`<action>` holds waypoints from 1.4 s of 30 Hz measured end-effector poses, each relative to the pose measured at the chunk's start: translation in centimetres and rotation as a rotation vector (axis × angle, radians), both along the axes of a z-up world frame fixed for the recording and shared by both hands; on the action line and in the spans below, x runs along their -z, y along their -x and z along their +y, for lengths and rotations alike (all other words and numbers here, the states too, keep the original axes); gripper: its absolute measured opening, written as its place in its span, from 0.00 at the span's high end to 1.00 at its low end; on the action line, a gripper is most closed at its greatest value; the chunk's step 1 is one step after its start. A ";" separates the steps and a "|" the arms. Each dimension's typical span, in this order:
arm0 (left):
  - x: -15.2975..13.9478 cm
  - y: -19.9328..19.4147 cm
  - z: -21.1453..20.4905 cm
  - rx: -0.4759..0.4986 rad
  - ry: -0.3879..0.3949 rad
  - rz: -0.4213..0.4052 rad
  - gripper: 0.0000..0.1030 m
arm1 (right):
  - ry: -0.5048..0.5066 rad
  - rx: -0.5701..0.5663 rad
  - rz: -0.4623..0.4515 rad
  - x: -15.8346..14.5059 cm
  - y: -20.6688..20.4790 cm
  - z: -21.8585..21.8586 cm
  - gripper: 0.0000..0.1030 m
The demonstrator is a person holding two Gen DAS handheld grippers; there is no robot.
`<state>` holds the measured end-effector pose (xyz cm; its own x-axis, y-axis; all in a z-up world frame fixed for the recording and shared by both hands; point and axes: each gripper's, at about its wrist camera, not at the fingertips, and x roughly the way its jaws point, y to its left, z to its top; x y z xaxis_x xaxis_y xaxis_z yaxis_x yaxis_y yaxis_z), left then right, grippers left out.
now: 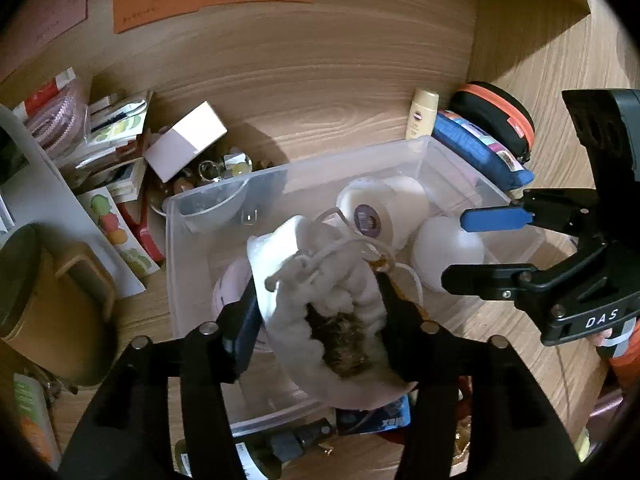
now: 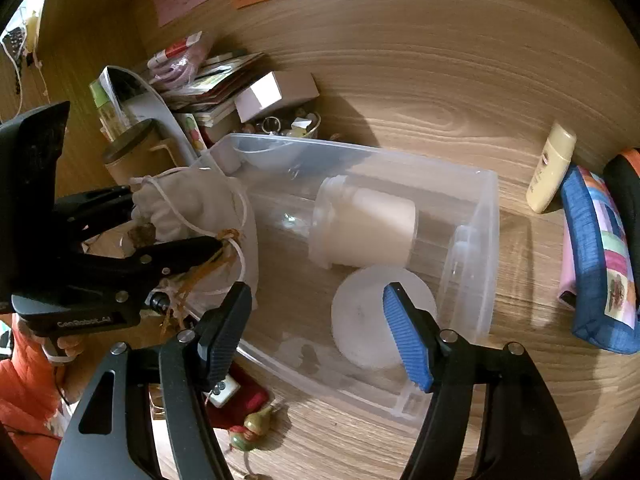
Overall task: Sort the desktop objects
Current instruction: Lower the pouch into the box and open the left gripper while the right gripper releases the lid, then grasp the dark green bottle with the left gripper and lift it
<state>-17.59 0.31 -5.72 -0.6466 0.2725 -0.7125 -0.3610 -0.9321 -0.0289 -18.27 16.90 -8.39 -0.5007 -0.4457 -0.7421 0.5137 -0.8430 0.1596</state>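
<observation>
My left gripper (image 1: 316, 300) is shut on a white drawstring pouch (image 1: 320, 280) and holds it over the near left part of a clear plastic bin (image 1: 472, 176). The pouch also shows in the right wrist view (image 2: 192, 204), pinched by the left gripper (image 2: 176, 220). In the bin lie a white jar (image 2: 364, 228) on its side and a round white lid (image 2: 364, 320). My right gripper (image 2: 316, 320) is open and empty above the bin's near edge, over the lid; it shows at the right of the left wrist view (image 1: 456, 248).
Cards, packets and a pink-white box (image 1: 186, 140) are piled at the back left, beside a tan mug (image 1: 52, 300). A cream bottle (image 2: 550, 170), a blue patchwork pouch (image 2: 600, 264) and a black-orange case (image 1: 496, 120) stand right of the bin. A small figurine (image 2: 250, 430) lies in front.
</observation>
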 end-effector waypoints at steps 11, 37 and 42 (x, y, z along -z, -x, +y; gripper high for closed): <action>-0.4 -0.3 -1.3 -0.011 -0.027 -0.019 0.29 | 0.038 0.037 -0.021 -0.5 -0.9 0.9 0.36; -3.2 -9.3 -4.0 -0.103 0.009 0.094 0.11 | -0.006 0.014 0.107 -3.3 -8.5 0.8 0.34; -1.9 -10.0 -5.0 -0.138 0.006 0.059 0.10 | -0.037 0.028 0.116 -2.5 -9.6 0.9 0.34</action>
